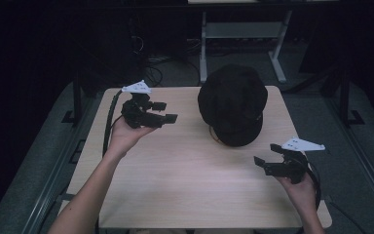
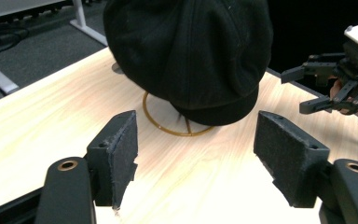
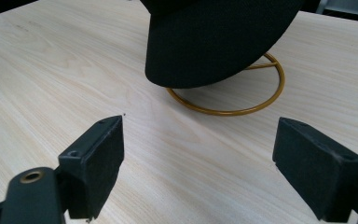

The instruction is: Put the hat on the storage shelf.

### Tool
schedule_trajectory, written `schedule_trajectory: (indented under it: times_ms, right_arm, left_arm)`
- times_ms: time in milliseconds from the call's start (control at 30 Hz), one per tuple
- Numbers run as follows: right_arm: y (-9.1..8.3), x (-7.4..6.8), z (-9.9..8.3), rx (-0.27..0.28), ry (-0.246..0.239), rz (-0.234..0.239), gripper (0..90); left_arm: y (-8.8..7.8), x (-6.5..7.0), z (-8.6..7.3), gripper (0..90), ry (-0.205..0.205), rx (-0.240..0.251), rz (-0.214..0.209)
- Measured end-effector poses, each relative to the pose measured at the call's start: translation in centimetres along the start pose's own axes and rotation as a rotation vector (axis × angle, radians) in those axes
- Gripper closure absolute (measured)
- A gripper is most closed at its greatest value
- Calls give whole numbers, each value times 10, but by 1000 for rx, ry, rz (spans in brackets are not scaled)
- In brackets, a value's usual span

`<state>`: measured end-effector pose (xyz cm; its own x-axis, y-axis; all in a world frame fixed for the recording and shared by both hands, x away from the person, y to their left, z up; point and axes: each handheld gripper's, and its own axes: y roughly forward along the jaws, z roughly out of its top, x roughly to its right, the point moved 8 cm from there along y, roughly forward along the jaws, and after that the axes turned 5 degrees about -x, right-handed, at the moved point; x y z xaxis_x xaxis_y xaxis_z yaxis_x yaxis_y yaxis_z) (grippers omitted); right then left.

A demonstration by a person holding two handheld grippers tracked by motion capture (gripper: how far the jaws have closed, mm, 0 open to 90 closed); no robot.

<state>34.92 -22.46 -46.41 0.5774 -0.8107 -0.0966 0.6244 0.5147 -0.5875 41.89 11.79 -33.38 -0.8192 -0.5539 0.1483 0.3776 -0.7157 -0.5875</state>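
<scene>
Flanking the black cap (image 1: 233, 103) on its gold stand (image 3: 233, 107), left gripper (image 1: 168, 112) and right gripper (image 1: 265, 156) hang spread wide, grasping nothing.

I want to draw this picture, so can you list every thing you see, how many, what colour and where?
Soft black fabric cap: one, black, sitting on the stand at the far middle of the table.
Round gold wire stand: one, gold, under the cap, its ring base on the table.
Light wooden table: one, pale wood, in the middle of the room.
White metal desk frame: one, white, on the floor behind the table.
Left tongs: one, black, open, left of the cap.
Right tongs: one, black, open, near right of the cap.
</scene>
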Motion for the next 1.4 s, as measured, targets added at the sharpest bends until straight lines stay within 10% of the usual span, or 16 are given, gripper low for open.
schedule_trajectory:
  times_ms: [1400]
  right_arm:
    - [2,-5,-4,-29,-15,8,159]
  left_arm:
    - [-6,-6,-74,273,-57,-8,21]
